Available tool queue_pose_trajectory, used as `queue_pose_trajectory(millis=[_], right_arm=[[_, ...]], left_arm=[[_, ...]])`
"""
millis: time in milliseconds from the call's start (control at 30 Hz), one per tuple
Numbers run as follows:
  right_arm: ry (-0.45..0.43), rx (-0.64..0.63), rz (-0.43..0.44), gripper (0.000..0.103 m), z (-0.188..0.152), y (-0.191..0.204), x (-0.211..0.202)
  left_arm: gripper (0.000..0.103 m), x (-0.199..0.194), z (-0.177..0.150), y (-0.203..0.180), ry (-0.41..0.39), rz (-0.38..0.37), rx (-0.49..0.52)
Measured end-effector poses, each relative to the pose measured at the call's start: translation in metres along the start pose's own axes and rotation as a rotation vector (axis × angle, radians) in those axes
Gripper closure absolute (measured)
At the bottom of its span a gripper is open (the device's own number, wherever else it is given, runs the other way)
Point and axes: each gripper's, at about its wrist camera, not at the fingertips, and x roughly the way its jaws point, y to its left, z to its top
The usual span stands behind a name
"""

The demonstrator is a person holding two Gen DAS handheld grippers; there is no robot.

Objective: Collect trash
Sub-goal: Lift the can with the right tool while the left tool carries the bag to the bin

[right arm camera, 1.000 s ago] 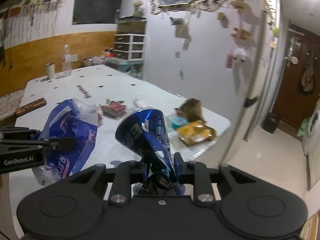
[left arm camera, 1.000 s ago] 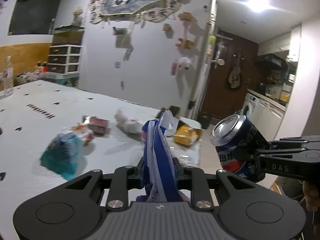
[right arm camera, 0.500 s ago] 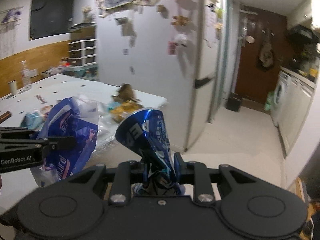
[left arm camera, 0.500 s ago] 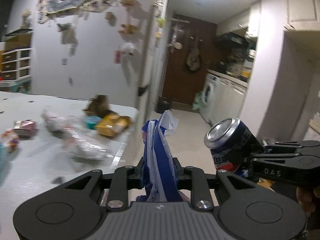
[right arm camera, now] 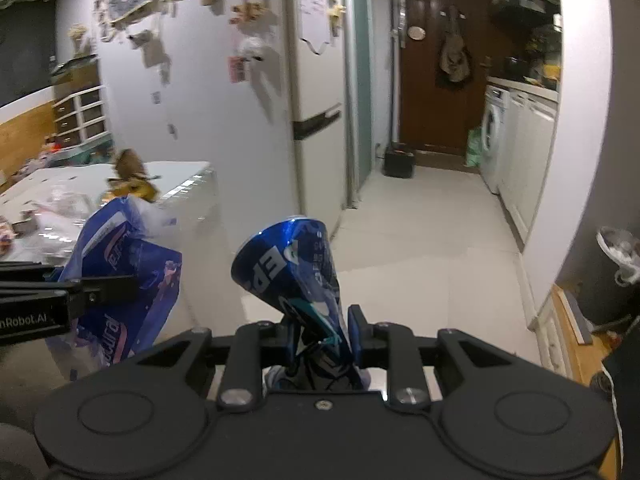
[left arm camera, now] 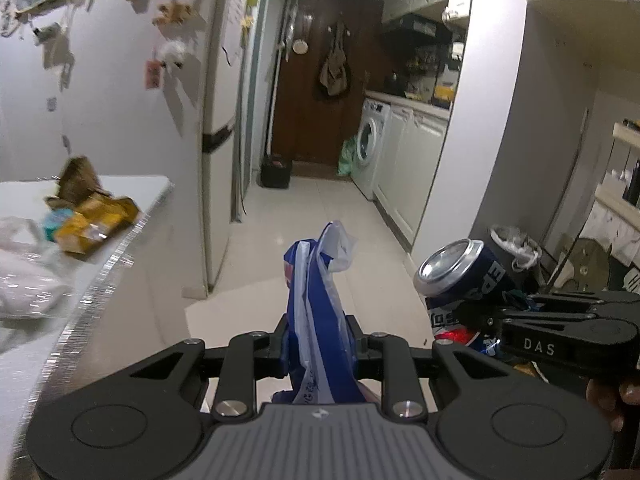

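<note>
My left gripper (left arm camera: 320, 344) is shut on a blue and white plastic wrapper (left arm camera: 318, 292), which also shows at the left of the right wrist view (right arm camera: 124, 280). My right gripper (right arm camera: 322, 332) is shut on a crushed blue Pepsi can (right arm camera: 292, 264), seen to the right in the left wrist view (left arm camera: 460, 280). Both are held in the air beside each other, off the table. A bin with a white liner (left arm camera: 514, 246) stands on the floor by the right wall and also shows in the right wrist view (right arm camera: 618, 252).
A white table (left arm camera: 120, 248) at the left holds a yellow packet (left arm camera: 94, 222), brown paper (left arm camera: 78, 182) and clear plastic (left arm camera: 24, 268). A fridge (right arm camera: 316, 100) stands behind it. Tiled floor (right arm camera: 420, 220) leads to a brown door, with a washing machine (left arm camera: 370, 146) at the right.
Both grippers have swung right, away from the table toward the hallway and kitchen. The table has slid to the left edge. The bin has come into view. Both grips are unchanged.
</note>
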Motion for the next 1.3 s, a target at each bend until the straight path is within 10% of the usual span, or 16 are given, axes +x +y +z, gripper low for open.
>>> queue_pose_trajectory(millis=[767,1300], right_arm=[[0.395,0.169,-0.045,0.077,-0.077,-0.038,0.208],[0.598,0.256,-0.026,0.077,-0.126,-0.034,0.315]], left_arm=[[0.076,0.238,-0.053,0.057,0.398,-0.068,-0.112],[0.075,0.329,-0.113,0.075,0.635,-0.065,-0.084]])
